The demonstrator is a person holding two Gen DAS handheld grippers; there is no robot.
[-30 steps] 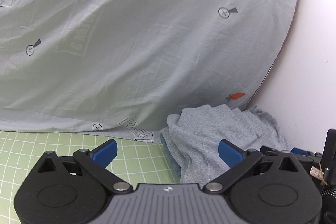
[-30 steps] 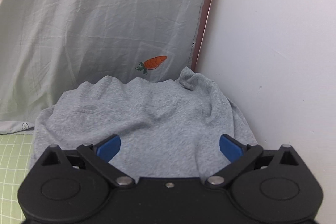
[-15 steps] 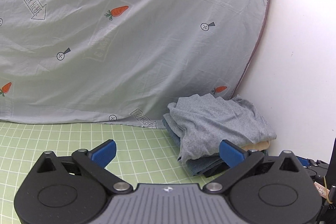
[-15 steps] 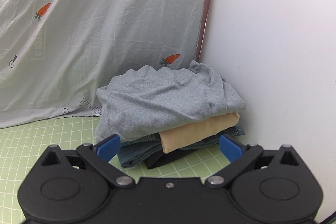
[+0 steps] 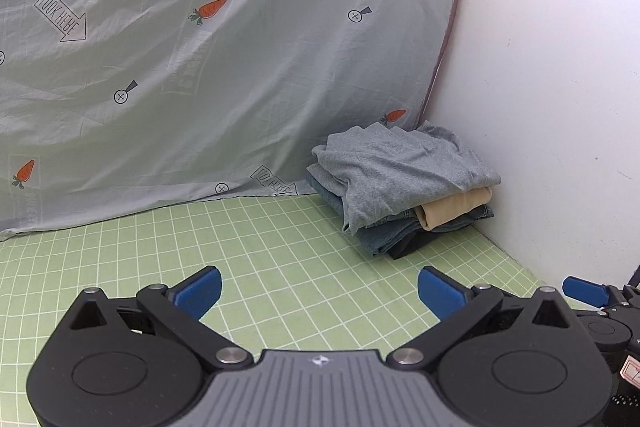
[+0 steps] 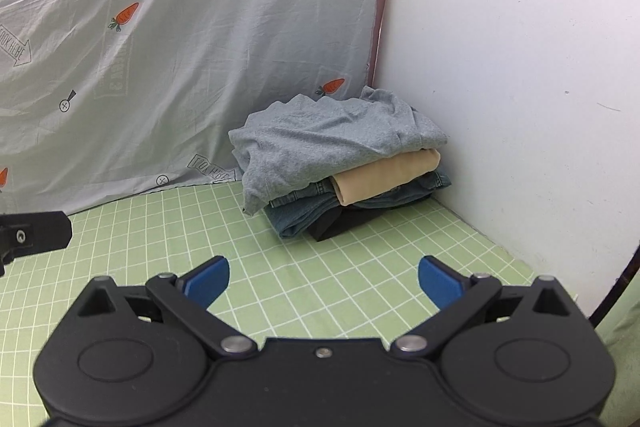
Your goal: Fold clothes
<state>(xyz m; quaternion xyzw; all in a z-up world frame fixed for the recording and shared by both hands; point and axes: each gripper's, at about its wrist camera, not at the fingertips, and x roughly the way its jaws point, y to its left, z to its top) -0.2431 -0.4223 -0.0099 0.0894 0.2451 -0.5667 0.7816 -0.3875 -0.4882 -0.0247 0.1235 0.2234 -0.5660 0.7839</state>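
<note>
A stack of folded clothes (image 5: 404, 187) is being shown in the far corner of a surface covered by a green grid-patterned mat (image 5: 260, 247), pressed against a white wall (image 5: 540, 87) on its right and a pale grey printed sheet (image 5: 200, 67) hanging behind it. The stack is being topped by a grey garment (image 6: 332, 143), loosely folded, with one edge drooping over the left front of the pile. Directly beneath it a tan garment (image 6: 384, 177) is being seen, its rolled fold facing forward. Under that a blue denim piece (image 6: 304, 217) is lying, and a black item (image 6: 340, 223) is sitting at the bottom, touching the mat.

The left claw (image 5: 318, 291) is being held wide open above the mat, well apart from the stack, with nothing between its blue pads (image 5: 198, 291). The right claw (image 6: 322, 281) is likewise being held spread wide and empty, pointed toward the pile but not touching it. In the left wrist view, one blue fingertip of the right claw is being glimpsed at the right edge, beside the left claw. The sheet is being marked with carrots, arrows reading "LOOK HERE" and small circled crosses, and its lower hem is resting on the mat.
</note>
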